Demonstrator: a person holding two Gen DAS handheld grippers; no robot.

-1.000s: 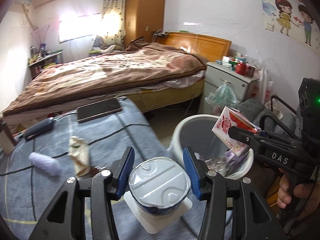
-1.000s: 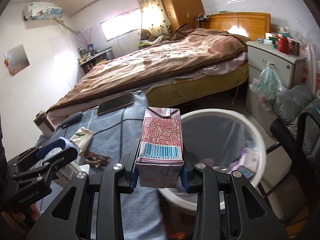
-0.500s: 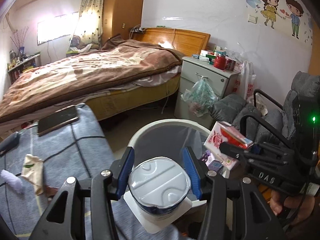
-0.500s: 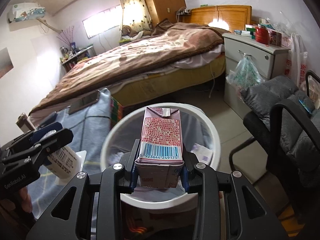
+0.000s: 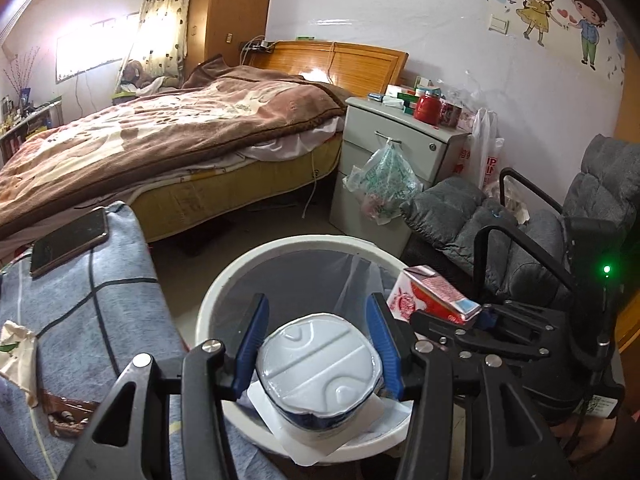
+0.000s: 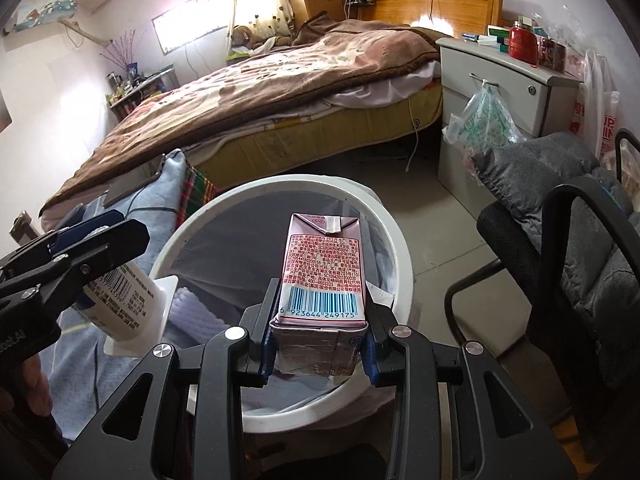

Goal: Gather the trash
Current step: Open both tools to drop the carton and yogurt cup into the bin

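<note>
Both jaws clamped: left gripper (image 5: 316, 340) on white foil-lidded yogurt cup (image 5: 318, 354), right gripper (image 6: 319, 328) on pink drink carton (image 6: 322, 276). I've swung from bench to over white round trash bin (image 6: 400, 248); release next.

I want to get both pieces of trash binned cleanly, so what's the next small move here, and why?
Probably open the right gripper and let the pink milk carton drop. Its jaws are shut on the carton, which hangs over the mouth of the white trash bin, inside the rim. The left gripper holds the yogurt cup over the bin too, nearer the rim, so it can follow.
</note>
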